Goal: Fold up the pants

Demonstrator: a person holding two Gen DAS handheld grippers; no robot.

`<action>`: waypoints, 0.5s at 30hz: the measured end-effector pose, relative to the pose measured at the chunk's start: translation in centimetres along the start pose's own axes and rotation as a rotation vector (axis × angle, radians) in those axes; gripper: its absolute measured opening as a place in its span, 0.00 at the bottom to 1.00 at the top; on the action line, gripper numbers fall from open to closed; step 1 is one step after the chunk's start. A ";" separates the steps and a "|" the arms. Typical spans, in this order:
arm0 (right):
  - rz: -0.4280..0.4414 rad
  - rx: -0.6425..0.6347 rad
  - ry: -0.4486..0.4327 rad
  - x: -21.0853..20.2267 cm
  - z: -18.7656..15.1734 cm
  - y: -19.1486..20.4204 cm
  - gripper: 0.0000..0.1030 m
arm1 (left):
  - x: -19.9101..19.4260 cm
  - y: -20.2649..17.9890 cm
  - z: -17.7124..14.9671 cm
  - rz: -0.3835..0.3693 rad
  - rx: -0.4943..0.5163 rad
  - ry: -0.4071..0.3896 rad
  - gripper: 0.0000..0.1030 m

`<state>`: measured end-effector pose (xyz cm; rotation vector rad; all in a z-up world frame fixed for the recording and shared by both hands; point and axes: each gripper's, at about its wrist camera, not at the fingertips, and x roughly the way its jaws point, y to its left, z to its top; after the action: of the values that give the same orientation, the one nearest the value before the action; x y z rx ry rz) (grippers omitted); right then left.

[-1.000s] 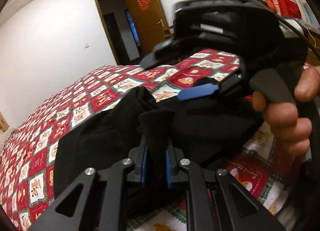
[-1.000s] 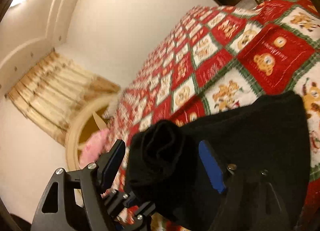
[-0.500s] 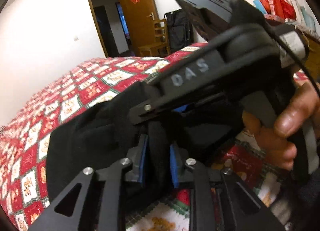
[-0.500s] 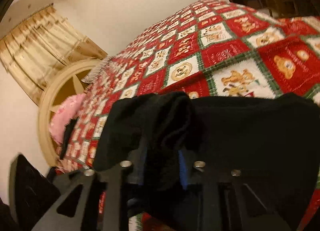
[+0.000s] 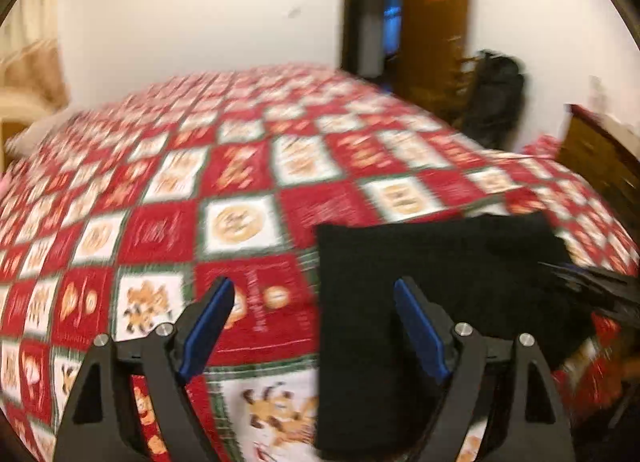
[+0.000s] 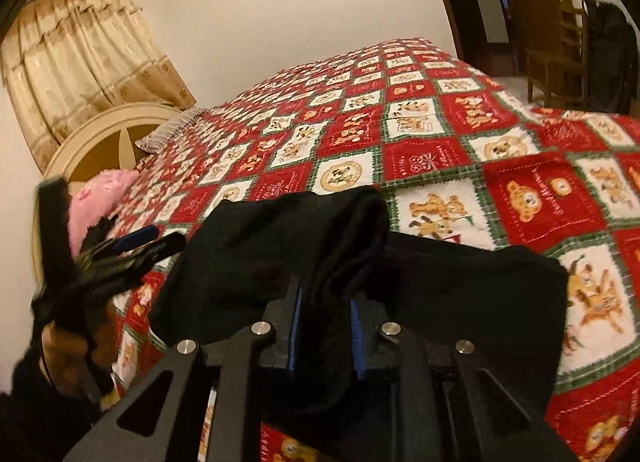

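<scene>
The black pants (image 5: 432, 262) lie folded into a compact stack on the red and white patchwork quilt (image 5: 240, 181). My left gripper (image 5: 312, 326) is open and empty, its blue pads wide apart, with the stack's left edge between and just beyond them. My right gripper (image 6: 326, 326) is shut on a bunched fold of the black pants (image 6: 344, 246) and holds it above the rest of the stack. The left gripper also shows in the right wrist view (image 6: 132, 244), off to the left and clear of the cloth.
The quilt (image 6: 440, 121) covers a wide bed. A cream headboard (image 6: 100, 129) and a pink pillow (image 6: 96, 197) are at its far left end. A wooden door (image 5: 432, 21), a chair with a black bag (image 5: 496, 93) and a wooden cabinet (image 5: 600, 157) stand to the right.
My left gripper has let go of the pants, opened wide and pulled back to the left. My right gripper closed on the bunched fold and still holds it.
</scene>
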<state>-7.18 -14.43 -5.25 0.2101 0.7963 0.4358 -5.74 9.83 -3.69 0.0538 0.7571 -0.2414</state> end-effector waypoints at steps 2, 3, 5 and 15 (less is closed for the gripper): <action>-0.012 -0.027 0.001 -0.7 0.0 0.1 0.20 | 1.1 0.4 -0.3 0.028 -0.044 0.047 0.82; -0.016 -0.033 0.002 -1.0 0.0 0.1 0.20 | 1.2 0.4 -0.6 0.026 -0.059 0.061 0.82; -0.024 -0.039 0.008 -1.5 0.1 -0.3 0.20 | 1.3 0.2 -1.0 0.010 -0.079 0.079 0.82; -0.080 -0.051 0.051 -3.1 -0.3 -2.9 0.20 | 2.1 -1.3 -0.3 0.032 -0.032 0.094 0.82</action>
<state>-8.46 -18.44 -4.43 0.1197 0.8397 0.3864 -4.78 8.15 -5.35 0.0467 0.8533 -0.1973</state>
